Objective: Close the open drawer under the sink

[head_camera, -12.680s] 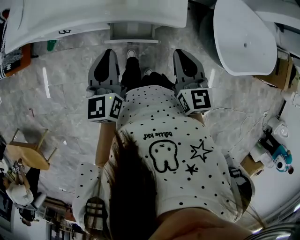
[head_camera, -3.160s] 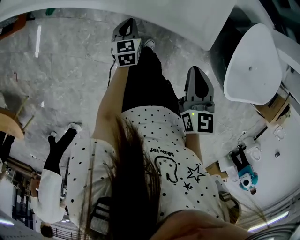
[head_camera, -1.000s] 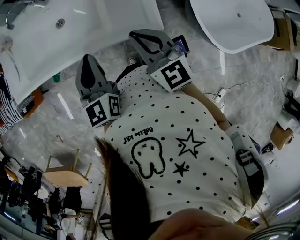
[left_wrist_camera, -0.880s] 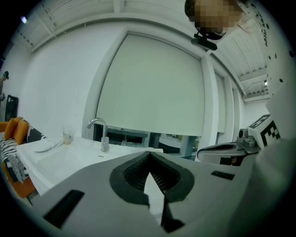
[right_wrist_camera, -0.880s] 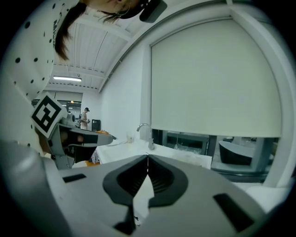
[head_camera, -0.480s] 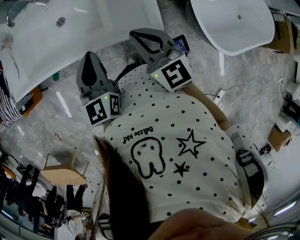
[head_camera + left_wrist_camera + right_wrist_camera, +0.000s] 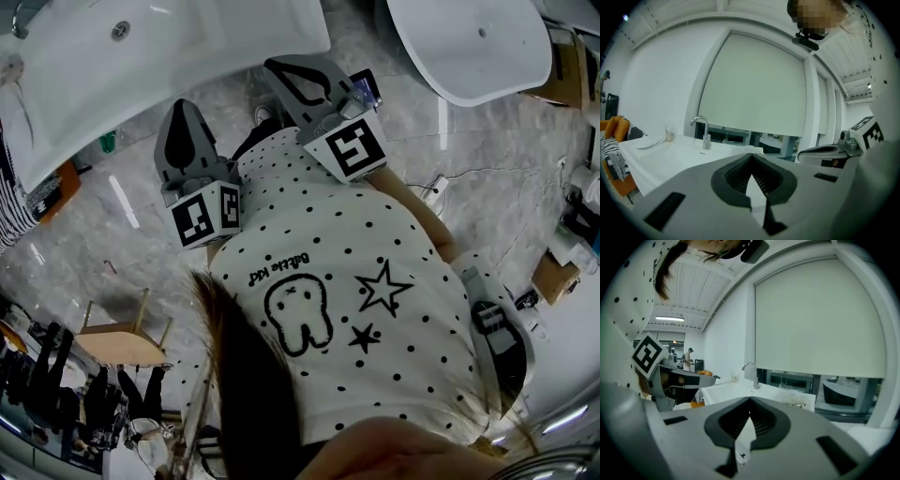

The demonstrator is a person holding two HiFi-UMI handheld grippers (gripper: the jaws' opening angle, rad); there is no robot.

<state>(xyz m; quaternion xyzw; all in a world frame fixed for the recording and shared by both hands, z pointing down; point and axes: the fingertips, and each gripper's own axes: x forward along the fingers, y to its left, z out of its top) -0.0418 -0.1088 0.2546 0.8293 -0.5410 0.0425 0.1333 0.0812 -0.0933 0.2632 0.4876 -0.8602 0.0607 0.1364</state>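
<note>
The white sink [image 7: 141, 56] fills the head view's top left, and its top hides whatever is below, so no drawer shows in any view. My left gripper [image 7: 183, 105] is held in front of the person's dotted shirt, pointing toward the sink's edge, its jaws shut and empty. My right gripper [image 7: 274, 64] is beside it, a little farther out, also shut on nothing. In the left gripper view the closed jaws [image 7: 751, 157] face the sink [image 7: 670, 152] and its faucet [image 7: 701, 126]. The right gripper view shows the shut jaws [image 7: 749, 401] and the faucet [image 7: 751, 371] beyond them.
A white bathtub [image 7: 469, 47] stands at the top right. A cable and socket [image 7: 436, 187] lie on the marble floor. A wooden stool [image 7: 117, 342] and several people [image 7: 56, 384] are at the lower left. Cardboard boxes [image 7: 548, 272] line the right wall.
An open drawer showed under the sink in the earliest frame; later the left gripper reached out toward the sink. Both grippers are now held by the chest, still over the last second.
</note>
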